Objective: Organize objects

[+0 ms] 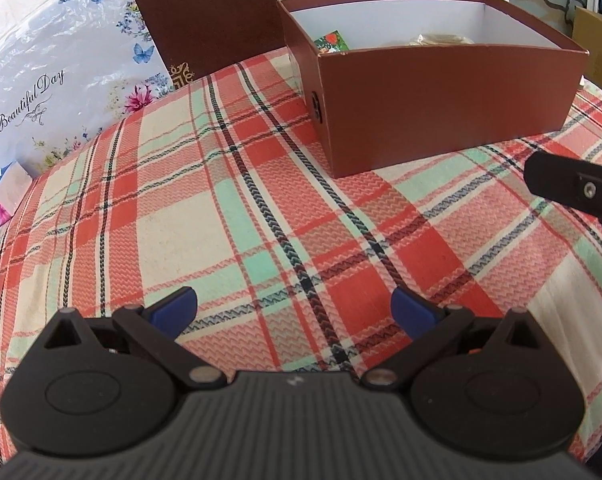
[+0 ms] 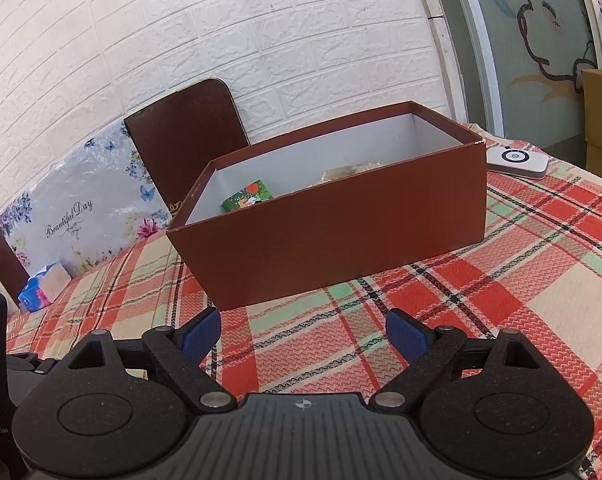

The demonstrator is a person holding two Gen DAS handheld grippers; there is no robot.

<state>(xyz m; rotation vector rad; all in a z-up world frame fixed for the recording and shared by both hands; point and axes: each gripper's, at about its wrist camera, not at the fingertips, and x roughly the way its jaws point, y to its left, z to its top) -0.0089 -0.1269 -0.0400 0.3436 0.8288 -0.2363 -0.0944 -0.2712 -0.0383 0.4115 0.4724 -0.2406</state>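
1. Floral plastic film printed "Beautiful Day" [image 2: 69, 221] leans against the white brick-pattern wall at the far left, with a small blue tissue pack [image 2: 41, 294] at its foot.
2. Dark brown and flat with rounded corners, the box lid [image 2: 189, 136] stands propped against the wall, gold ornament at its lower edge.
3. The open brown box [image 2: 341, 236], white inside, sits on the plaid woven cloth [image 1: 261, 200] covering the bench; inside lie a green printed carton [image 2: 247, 196] at its left end and a pale crinkled packet [image 2: 349, 170] further right.
4. Only the right wrist view shows a white rounded device [image 2: 517, 162] on the cloth right of the box, and a black label partly reading "Data Acquisition System".
5. The left hand-held gripper [image 1: 295, 312] is spread wide over bare cloth, holding nothing.
6. The right hand-held gripper [image 2: 303, 336] is likewise wide and empty, near the box's front wall.
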